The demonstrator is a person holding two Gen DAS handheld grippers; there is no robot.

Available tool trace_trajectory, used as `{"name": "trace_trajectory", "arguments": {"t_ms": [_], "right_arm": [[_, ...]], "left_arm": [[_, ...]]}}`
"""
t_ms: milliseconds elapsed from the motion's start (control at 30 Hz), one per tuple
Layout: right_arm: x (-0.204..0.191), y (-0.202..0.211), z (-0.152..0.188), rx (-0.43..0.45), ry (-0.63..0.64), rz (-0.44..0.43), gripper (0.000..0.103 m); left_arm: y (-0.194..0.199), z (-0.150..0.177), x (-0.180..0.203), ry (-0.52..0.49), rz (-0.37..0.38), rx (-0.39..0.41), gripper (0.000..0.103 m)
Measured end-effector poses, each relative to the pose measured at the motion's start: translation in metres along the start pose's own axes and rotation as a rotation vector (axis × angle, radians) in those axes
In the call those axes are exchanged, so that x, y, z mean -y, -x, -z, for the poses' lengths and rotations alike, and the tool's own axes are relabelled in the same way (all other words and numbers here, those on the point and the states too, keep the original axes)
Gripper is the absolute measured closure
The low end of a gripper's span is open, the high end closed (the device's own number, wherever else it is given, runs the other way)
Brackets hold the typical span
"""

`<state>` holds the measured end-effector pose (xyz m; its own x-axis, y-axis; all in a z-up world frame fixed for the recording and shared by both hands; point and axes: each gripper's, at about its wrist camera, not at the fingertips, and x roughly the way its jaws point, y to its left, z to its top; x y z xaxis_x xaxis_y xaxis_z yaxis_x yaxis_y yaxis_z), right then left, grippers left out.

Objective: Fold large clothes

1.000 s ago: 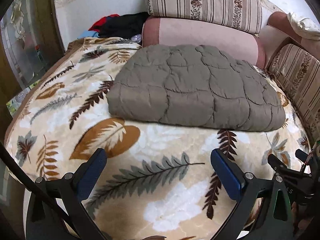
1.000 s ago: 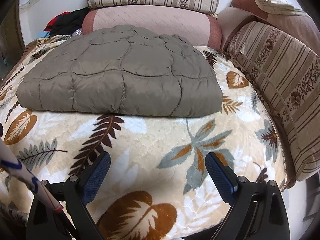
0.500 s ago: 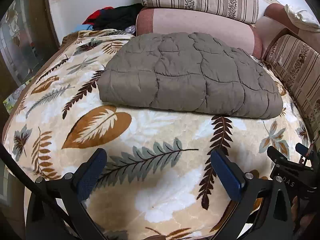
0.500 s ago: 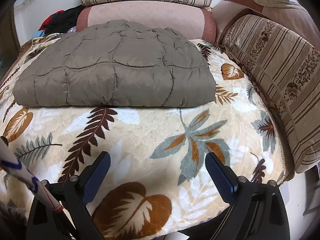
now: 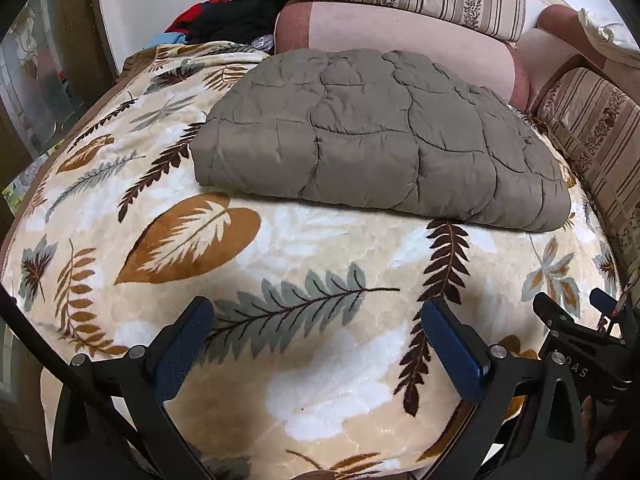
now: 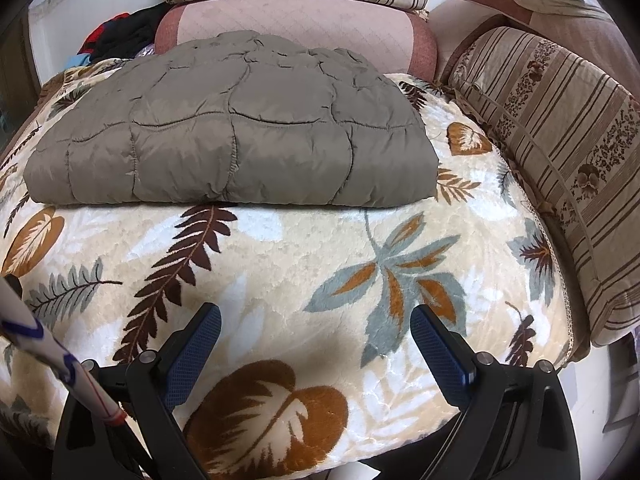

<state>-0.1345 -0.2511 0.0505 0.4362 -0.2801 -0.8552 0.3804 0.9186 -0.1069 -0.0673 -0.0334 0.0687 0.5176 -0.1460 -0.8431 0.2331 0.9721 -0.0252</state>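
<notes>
A grey-brown quilted garment [image 5: 372,136] lies folded into a thick rectangle on the leaf-patterned blanket [image 5: 312,280], towards the back of the seat. It also shows in the right wrist view [image 6: 240,136]. My left gripper [image 5: 316,316] is open and empty, over the blanket's front part, well short of the garment. My right gripper [image 6: 316,320] is open and empty too, over the blanket [image 6: 320,260] near its front edge. The right gripper's body shows at the right edge of the left wrist view [image 5: 580,340].
A pink bolster [image 5: 400,28] and striped cushions [image 6: 560,128] stand behind and to the right of the garment. A heap of dark and red clothes [image 5: 224,20] lies at the back left. The blanket's front edge drops off just below both grippers.
Both grippers have drawn back from the folded garment towards the blanket's front edge, so it looks smaller and farther. Both stay open. The garment has not moved.
</notes>
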Motion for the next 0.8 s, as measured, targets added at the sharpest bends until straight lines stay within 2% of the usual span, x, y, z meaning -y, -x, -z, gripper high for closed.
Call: {"name": "trace_trajectory", "arguments": {"t_ms": [800], "right_arm": [[-0.017,-0.006,0.002,-0.014,0.057,0.019,0.005]], "left_arm": [[-0.008,0.000,-0.001,-0.007,0.000,-0.006,0.000]]}}
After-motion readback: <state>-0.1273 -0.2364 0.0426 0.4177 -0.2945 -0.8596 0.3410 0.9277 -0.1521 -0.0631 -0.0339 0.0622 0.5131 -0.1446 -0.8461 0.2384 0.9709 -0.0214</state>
